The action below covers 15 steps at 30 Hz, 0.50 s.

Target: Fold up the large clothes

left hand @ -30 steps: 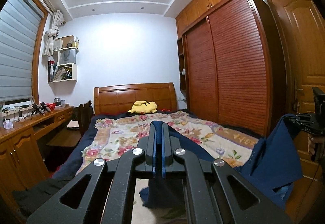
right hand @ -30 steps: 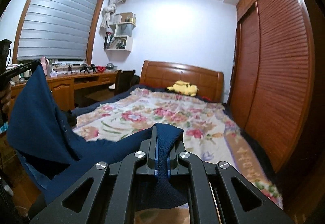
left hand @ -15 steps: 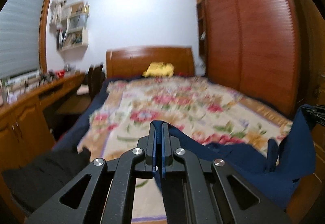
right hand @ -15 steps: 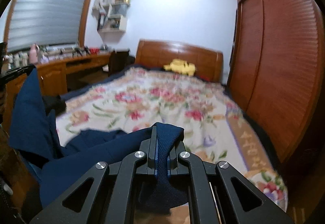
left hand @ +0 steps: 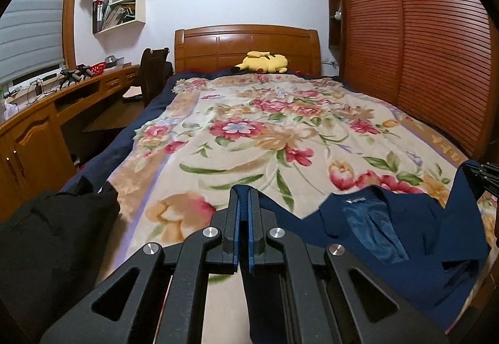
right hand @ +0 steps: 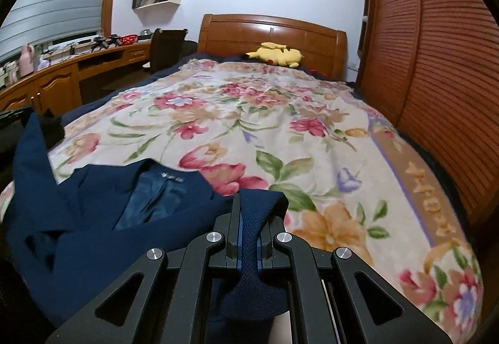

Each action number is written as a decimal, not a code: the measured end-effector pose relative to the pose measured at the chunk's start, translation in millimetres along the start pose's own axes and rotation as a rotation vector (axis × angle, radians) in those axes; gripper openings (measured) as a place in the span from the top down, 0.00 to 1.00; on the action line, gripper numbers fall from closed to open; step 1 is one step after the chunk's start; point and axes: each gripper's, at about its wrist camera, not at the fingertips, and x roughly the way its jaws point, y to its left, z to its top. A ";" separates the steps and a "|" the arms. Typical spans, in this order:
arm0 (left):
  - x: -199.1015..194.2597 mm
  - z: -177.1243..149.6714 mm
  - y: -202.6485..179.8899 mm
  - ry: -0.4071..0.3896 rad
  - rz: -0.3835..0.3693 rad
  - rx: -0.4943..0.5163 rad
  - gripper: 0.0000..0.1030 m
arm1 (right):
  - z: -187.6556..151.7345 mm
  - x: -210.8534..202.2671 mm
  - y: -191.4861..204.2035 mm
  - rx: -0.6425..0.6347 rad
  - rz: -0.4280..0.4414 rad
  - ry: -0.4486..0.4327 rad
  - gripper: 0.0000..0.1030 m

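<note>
A navy blue jacket (left hand: 389, 238) lies stretched across the foot of the bed, collar and shiny lining facing up; the right wrist view shows the jacket (right hand: 93, 206) at lower left. My left gripper (left hand: 244, 197) is shut on one edge of the cloth, low over the floral blanket (left hand: 249, 131). My right gripper (right hand: 249, 203) is shut on the opposite edge, with a fold of navy fabric bunched between and over its fingers. The right gripper's tips (left hand: 482, 174) peek in at the far right of the left wrist view, the jacket hanging from them.
A black garment (left hand: 53, 225) is heaped at the bed's near left corner. A yellow plush toy (left hand: 262, 61) rests by the wooden headboard (left hand: 246, 41). A desk (left hand: 46, 113) and chair (left hand: 154, 69) run along the left; a slatted wardrobe (left hand: 414, 41) stands close on the right.
Both grippers came down and forward toward the bed with the jacket. The jacket, which hung in the air between them, now lies spread on the blanket.
</note>
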 end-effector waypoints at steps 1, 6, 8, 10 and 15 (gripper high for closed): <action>4.8 3.9 -0.4 -0.005 0.004 0.003 0.96 | 4.5 11.8 -1.0 0.002 -0.001 0.003 0.95; 30.3 22.5 -3.3 -0.024 -0.015 -0.012 0.96 | 25.7 55.9 -1.8 0.001 -0.033 0.006 0.95; 40.6 27.9 -4.4 -0.017 -0.025 -0.023 0.96 | 33.4 71.6 -1.1 0.015 -0.037 0.002 0.95; 47.7 28.0 -5.8 -0.004 -0.031 -0.021 0.92 | 37.0 85.2 2.7 0.006 -0.050 0.009 0.95; 48.0 9.7 -12.2 0.002 -0.054 -0.010 0.58 | 19.9 122.4 12.5 -0.019 -0.036 0.106 0.95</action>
